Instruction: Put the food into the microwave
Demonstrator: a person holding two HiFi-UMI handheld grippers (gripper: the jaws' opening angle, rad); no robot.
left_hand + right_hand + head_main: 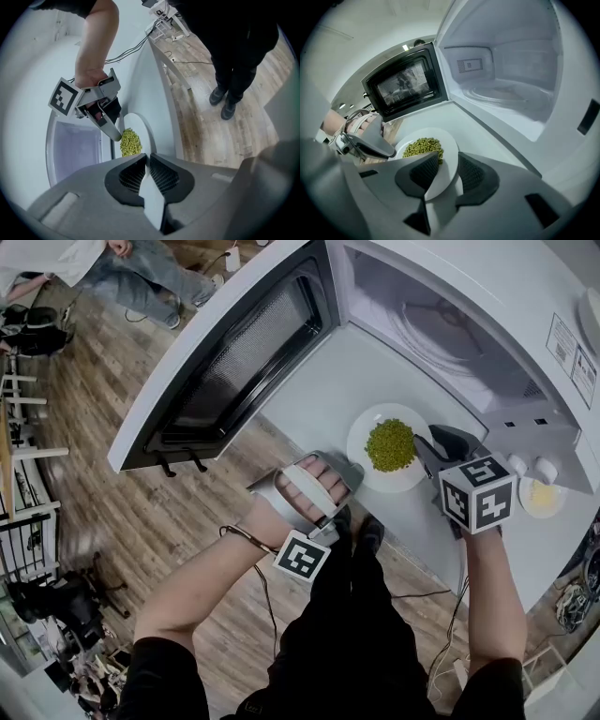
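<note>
We are seeing the plate (375,479) of peas (390,444) on the white counter (309,399) just in front of the open microwave (450,324), so it is not inside yet. Whether it is already lifting off the surface we cannot tell. The left gripper (147,161) is pinching the plate's left rim, with its jaws almost together on the thin edge. The right gripper (445,173) is straddling the opposite rim with its jaws wide; the rim is between them but one pad is standing clear, so we are not calling that a grip. We are guessing the two-sided hold is there to keep the plate level so the loose peas are not rolling off. The door (234,352) is hanging fully open to the left, which is leaving the chamber and its bare glass tray (501,96) free for the plate. On writing, the two labels (562,338) on the microwave's top are too small to read. The marker cube (476,493) is showing only black-and-white squares, and we are finding no brand anywhere.
</note>
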